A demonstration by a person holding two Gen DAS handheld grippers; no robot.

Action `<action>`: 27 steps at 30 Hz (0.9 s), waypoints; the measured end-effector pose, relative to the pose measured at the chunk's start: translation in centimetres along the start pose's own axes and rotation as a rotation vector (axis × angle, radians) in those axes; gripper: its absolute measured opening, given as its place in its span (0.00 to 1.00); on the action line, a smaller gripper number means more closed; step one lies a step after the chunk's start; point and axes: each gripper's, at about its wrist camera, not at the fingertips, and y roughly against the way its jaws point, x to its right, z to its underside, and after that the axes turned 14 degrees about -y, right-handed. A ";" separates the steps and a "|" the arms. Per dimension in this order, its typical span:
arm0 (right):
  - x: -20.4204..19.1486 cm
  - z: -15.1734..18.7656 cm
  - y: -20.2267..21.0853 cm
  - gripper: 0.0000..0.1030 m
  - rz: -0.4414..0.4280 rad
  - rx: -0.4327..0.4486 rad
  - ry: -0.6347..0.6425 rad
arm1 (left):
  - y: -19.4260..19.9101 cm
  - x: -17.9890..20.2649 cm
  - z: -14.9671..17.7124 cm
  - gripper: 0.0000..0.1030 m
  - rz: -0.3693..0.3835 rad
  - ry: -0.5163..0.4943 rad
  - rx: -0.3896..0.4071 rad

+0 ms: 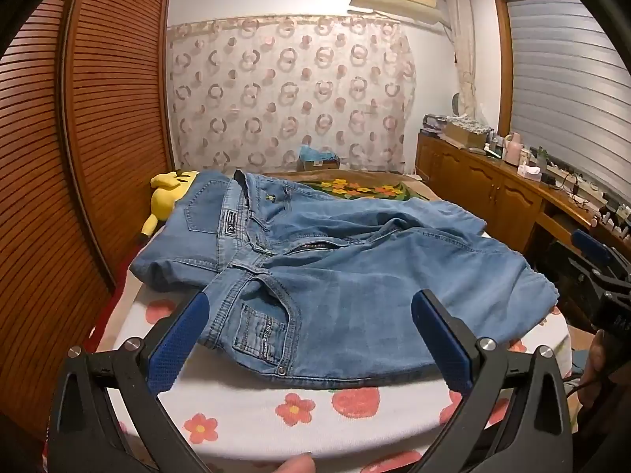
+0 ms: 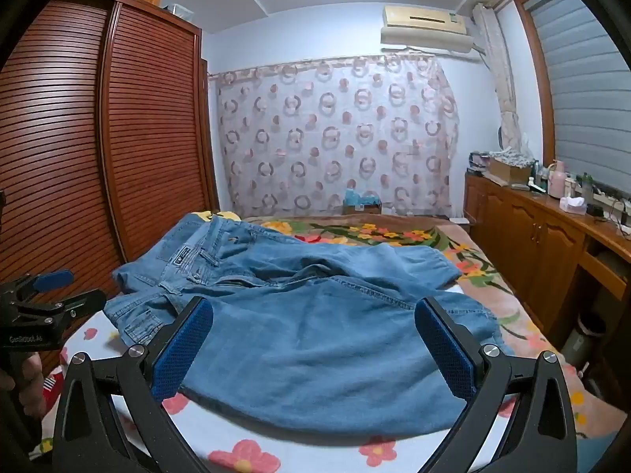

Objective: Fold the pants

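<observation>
Jeans: the blue denim jeans (image 1: 315, 276) lie spread and rumpled on the flowered bed sheet (image 1: 244, 410), waistband toward the wardrobe side, legs running off toward the cabinet side, fly unzipped.
Fold state: not yet begun, by my judgement; the legs lie loosely over each other, with no clean crease.
Left gripper (image 1: 311, 339): released, blue pads wide apart, hovering just above the front pocket and near hem of the waist end, nothing between the pads.
Right gripper (image 2: 315, 347): released as well, pads spread over the leg cloth, gripping nothing.
Handling: denim is soft and limp yet fairly heavy; it will sag and drag if lifted from one point, and thick seams resist a sharp crease.
Where to hold: likely the waistband (image 1: 252, 264) near the pocket for the left, and the leg hem or outer seam for the right, pinching through both layers.
Left view only: the zipper, the stitched pocket (image 1: 260, 335) with rivet, a yellow plush toy (image 1: 169, 193) beyond the waistband, the right gripper at the frame's edge.
Right view only: the legs' far reach onto the floral blanket (image 2: 355, 232), and the left gripper with the hand holding it.
</observation>
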 end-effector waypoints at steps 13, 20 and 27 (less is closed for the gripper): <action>0.0 0.1 -0.2 0.99 -0.001 -0.008 0.004 | 0.0 0.1 0.1 1.00 -0.002 -0.018 -0.003; 0.0 0.0 0.1 0.99 -0.002 -0.009 0.006 | 0.1 0.3 0.1 1.00 -0.007 -0.021 -0.002; 0.1 0.0 0.2 0.99 -0.002 -0.010 0.004 | 0.0 0.4 0.3 1.00 -0.009 -0.022 -0.002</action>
